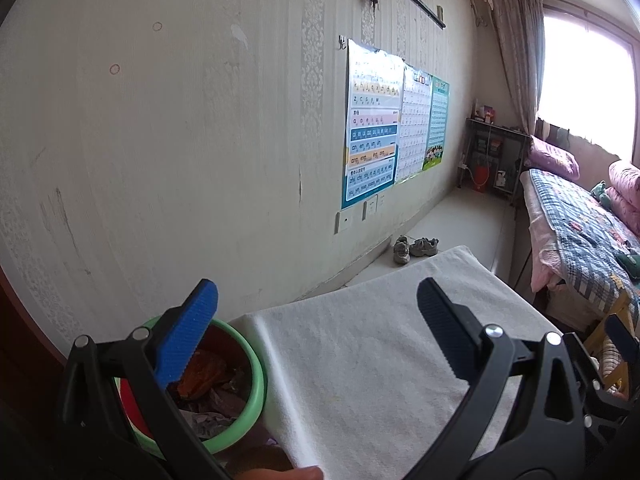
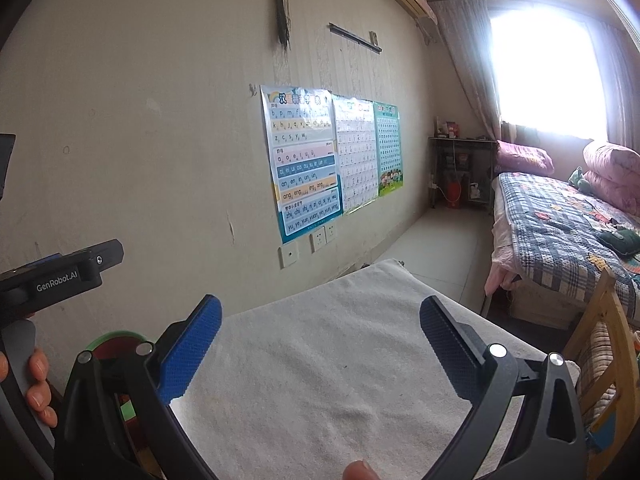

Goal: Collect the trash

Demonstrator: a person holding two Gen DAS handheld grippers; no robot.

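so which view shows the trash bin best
The left wrist view: the green-rimmed trash bin shows its open top with crumpled orange and grey trash inside. The right wrist view catches only a sliver of its rim behind the gripper's fingers.

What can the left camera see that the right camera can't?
Only the left wrist view shows the trash inside the green bin and the shoes by the wall. Only the right wrist view shows the left gripper's body and the hand holding it. Both show the white cloth, posters, bed and open grippers: left, right.
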